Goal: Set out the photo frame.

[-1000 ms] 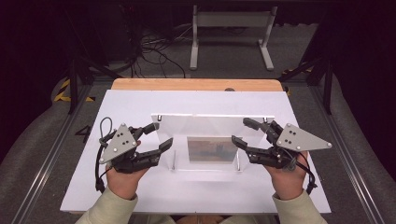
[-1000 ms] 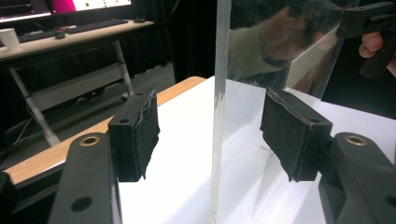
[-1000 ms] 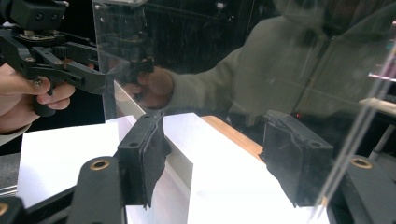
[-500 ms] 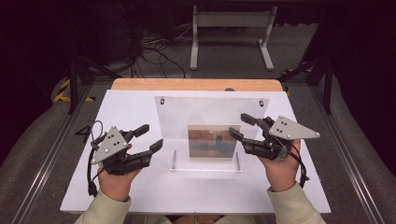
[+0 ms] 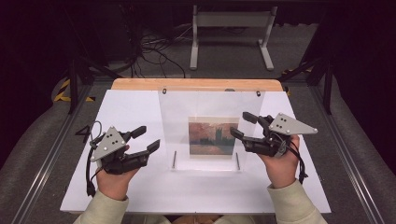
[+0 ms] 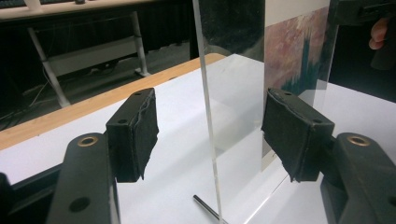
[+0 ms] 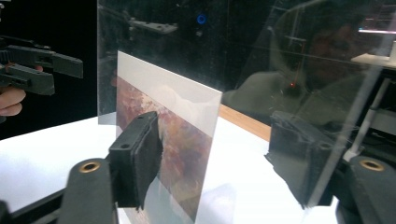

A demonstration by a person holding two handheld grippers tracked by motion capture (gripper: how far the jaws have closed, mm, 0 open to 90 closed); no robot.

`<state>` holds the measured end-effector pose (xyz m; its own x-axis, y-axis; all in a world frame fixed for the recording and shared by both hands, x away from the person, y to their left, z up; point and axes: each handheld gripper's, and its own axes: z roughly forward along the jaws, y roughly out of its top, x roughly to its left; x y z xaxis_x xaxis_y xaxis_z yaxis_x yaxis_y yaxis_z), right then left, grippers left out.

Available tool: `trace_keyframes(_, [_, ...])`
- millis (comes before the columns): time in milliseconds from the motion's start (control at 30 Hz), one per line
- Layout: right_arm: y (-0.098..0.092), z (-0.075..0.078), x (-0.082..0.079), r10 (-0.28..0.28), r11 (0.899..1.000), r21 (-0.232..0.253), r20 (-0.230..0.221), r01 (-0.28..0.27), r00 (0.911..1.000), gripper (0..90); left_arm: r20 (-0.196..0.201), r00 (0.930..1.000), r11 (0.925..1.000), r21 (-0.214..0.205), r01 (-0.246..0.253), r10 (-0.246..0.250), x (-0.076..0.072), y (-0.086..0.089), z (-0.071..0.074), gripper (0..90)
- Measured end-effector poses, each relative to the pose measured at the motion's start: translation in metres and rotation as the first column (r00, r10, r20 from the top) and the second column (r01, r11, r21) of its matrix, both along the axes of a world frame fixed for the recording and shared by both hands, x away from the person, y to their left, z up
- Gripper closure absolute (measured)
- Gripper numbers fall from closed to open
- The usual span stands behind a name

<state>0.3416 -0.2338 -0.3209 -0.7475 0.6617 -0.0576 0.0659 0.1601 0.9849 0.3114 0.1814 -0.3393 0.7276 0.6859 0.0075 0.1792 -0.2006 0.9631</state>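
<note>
A clear acrylic picture stand (image 5: 212, 126) stands upright between the left claw (image 5: 144, 140) and right claw (image 5: 238, 125), its edges inside both open claws, holding a reddish landscape print (image 5: 211, 136) low at centre.

We see a lab or studio: black surroundings, loose cables (image 5: 154, 51) on grey carpet, hazard tape (image 5: 63, 91), a white-topped table (image 5: 126, 112) and a metal stand (image 5: 231, 32).

The clear stand (image 5: 212, 130) now sits upright. My left gripper (image 5: 144, 138) is drawn back from its edge; my right gripper (image 5: 237, 125) has just widened its jaws around the other edge.
</note>
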Motion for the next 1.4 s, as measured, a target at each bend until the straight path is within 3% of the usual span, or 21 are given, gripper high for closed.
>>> trace_keyframes(200, [-0.009, 0.003, -0.009, -0.017, 0.999, -0.052, -0.022, 0.016, 0.9996, 26.8, -0.017, 0.9998, 0.9999, 0.011, 0.009, -0.009, 0.003, 0.005, -0.005, 32.2])
trace_keyframes(333, [-0.016, 0.006, -0.016, -0.019, 0.997, -0.069, -0.03, 0.017, 0.9994, 26.8, -0.02, 0.9998, 0.9991, 0.042, 0.008, -0.007, 0.002, 0.007, -0.008, 30.1])
trace_keyframes(633, [-0.033, 0.006, -0.028, -0.026, 0.994, -0.104, -0.044, 0.021, 0.9987, 24.1, -0.042, 0.999, 0.9987, 0.049, -0.012, 0.014, 0.001, 0.024, -0.019, 26.1])
trace_keyframes(867, [-0.047, -0.005, -0.031, -0.046, 0.99, -0.139, -0.086, 0.034, 0.9952, 19.9, -0.06, 0.9981, 0.998, 0.062, -0.013, 0.017, 0.0, 0.035, -0.03, 21.2])
trace_keyframes(1233, [-0.063, -0.027, -0.033, -0.054, 0.989, -0.144, -0.124, 0.036, 0.9908, 16.5, -0.092, 0.9952, 0.9953, 0.094, -0.024, 0.033, 0.001, 0.05, -0.055, 18.5])
trace_keyframes(1400, [-0.076, -0.047, -0.033, -0.075, 0.988, -0.144, -0.164, 0.051, 0.9836, 16.5, -0.118, 0.9926, 0.9976, 0.064, -0.024, 0.031, 0.002, 0.058, -0.065, 19.0])
